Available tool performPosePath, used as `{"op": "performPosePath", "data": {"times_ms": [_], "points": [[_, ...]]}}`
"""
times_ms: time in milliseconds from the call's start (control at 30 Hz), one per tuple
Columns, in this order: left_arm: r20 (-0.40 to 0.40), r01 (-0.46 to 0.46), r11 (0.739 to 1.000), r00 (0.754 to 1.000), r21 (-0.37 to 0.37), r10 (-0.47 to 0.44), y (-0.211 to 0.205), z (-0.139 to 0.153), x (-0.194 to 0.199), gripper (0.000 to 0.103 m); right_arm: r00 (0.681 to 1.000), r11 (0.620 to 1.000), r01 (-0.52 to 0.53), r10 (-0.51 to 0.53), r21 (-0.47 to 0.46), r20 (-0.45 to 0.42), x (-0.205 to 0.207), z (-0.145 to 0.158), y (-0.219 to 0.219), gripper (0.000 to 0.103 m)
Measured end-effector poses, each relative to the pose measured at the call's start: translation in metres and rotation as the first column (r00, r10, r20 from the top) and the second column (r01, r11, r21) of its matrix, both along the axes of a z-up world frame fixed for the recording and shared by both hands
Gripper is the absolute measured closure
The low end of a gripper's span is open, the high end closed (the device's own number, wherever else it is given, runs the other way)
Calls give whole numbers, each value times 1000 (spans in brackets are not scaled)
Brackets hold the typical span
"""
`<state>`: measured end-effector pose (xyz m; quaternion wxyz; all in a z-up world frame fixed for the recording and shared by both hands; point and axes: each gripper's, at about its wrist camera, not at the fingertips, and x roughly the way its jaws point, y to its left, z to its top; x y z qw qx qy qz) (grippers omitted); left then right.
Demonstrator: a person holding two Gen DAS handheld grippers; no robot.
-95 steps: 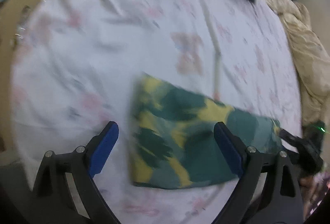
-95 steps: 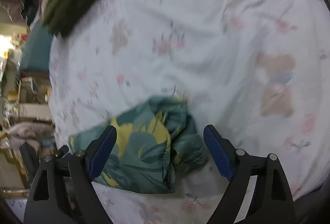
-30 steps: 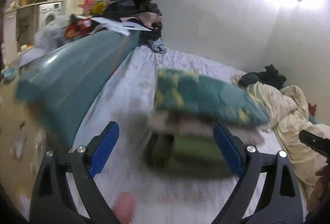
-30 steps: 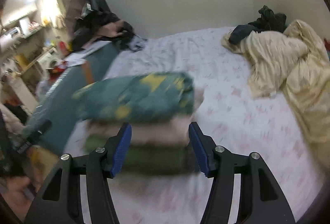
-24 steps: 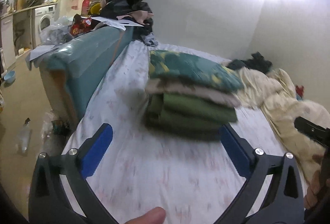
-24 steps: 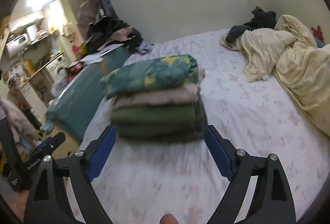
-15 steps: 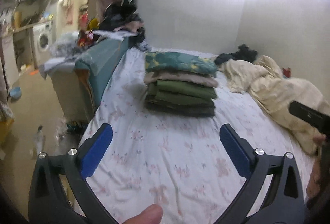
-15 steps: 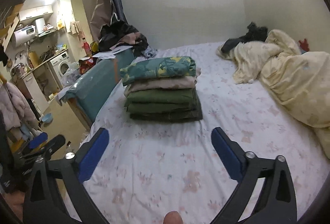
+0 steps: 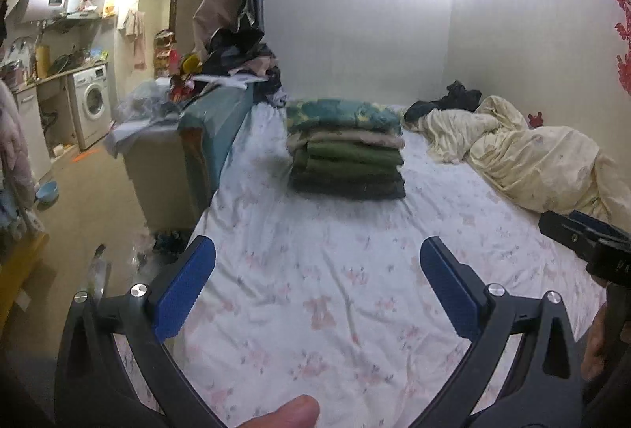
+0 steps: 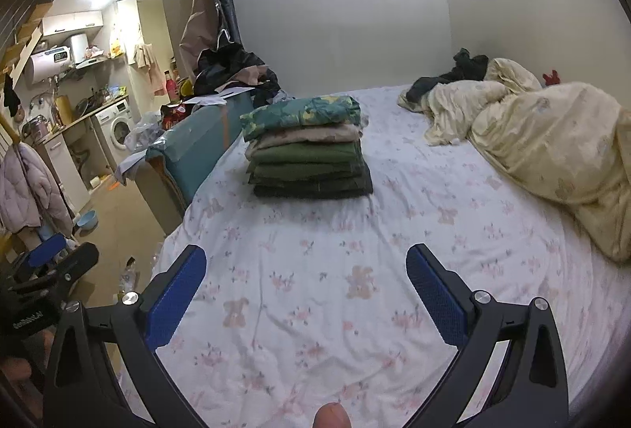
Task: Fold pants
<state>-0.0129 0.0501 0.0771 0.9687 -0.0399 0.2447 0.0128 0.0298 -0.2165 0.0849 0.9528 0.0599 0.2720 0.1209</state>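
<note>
floral bed sheet [image 10: 315,290]; folded pants [image 10: 301,116] top stack [image 10: 311,167]; both grippers gape

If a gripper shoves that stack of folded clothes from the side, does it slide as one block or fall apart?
The stack would probably shear: it is loose folded layers, nothing binding them. The patterned pants on top would likely slip first, since they sit unweighted and overhang slightly. The wrinkled bedsheet may bunch and drag the bottom layer.

Folded pants [image 10: 301,114] atop clothes stack [image 10: 309,161] on bed [image 10: 355,270], left of rumpled duvet [image 10: 552,152], right of cabinet [image 10: 197,148]; washing machine [image 10: 116,128] far left.
</note>
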Motion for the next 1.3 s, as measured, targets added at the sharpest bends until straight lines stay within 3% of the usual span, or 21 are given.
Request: {"op": "performPosePath", "data": {"times_ms": [100, 233, 433, 533, 667, 933, 1300], "points": [[-39, -1, 1000, 999, -3, 1, 0, -19, -7, 1, 1000, 1000, 0, 0, -6, -1, -17, -22, 2, 0], [-39, -6, 998, 999, 60, 9, -6, -41, -9, 1, 999, 1000, 11, -11, -13, -32, -24, -44, 1, 0], [-118, -26, 1000, 993, 1, 26, -3, -61, 10, 1, 998, 998, 61, -61, -19, -24, -15, -55, 0, 0], [-115, -20, 1000, 993, -17, 18, -3, -62, 9, 1, 998, 998, 55, -55, -12, -13, -14, -64, 1, 0], [-111, -4, 999, 994, 36, 8, -11, -65, 9, 1, 999, 999, 27, -28, -28, -29, -11, -75, 4, 0], [-106, 40, 998, 994, 50, -35, -22, -65, 10, 1, 998, 998, 51, -52, -29, -28, -10, -75, 4, 0], [-95, 16, 999, 995, 40, -12, -17, -62, 8, 1, 998, 998, 55, -56, -37, -37, -8, -78, 4, 0]]}}
